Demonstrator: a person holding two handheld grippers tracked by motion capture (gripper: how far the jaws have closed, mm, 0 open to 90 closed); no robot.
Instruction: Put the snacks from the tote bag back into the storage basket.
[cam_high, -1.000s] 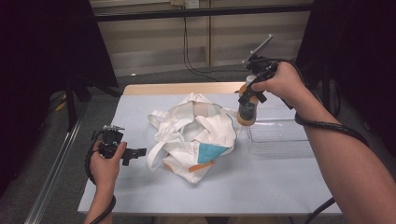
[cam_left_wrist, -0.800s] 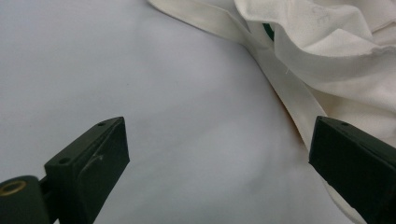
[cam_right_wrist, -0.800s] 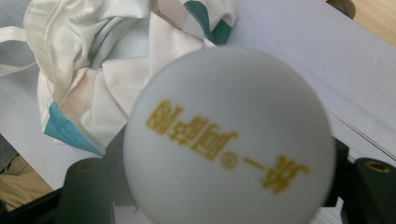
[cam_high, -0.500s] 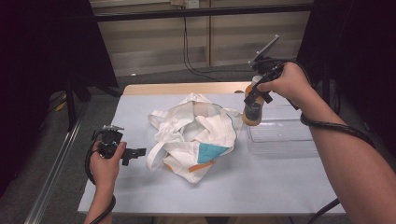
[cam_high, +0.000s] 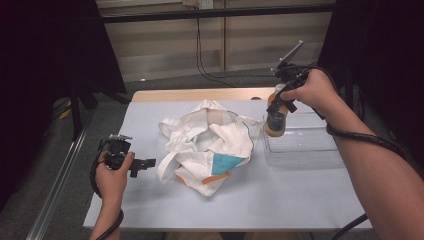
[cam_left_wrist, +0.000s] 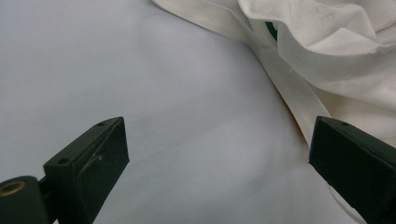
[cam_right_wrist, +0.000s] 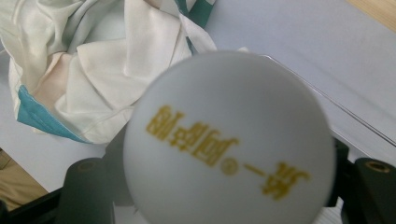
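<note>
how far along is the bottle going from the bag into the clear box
Done: the bottle is out of the white cloth bag, gripped near its white cap by the right gripper. In hand: it hangs upright over the near-left corner of the clear box. Left: lowering and releasing it. The left gripper waits open beside the bag.

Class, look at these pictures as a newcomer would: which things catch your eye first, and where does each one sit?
A crumpled white cloth bag with teal and orange patches lies in the middle of the pale table. At the right, the right hand-held gripper holds a bottle with a white cap upright over the near-left corner of a clear plastic tray. The left hand-held gripper waits open beside the bag's strap.
</note>
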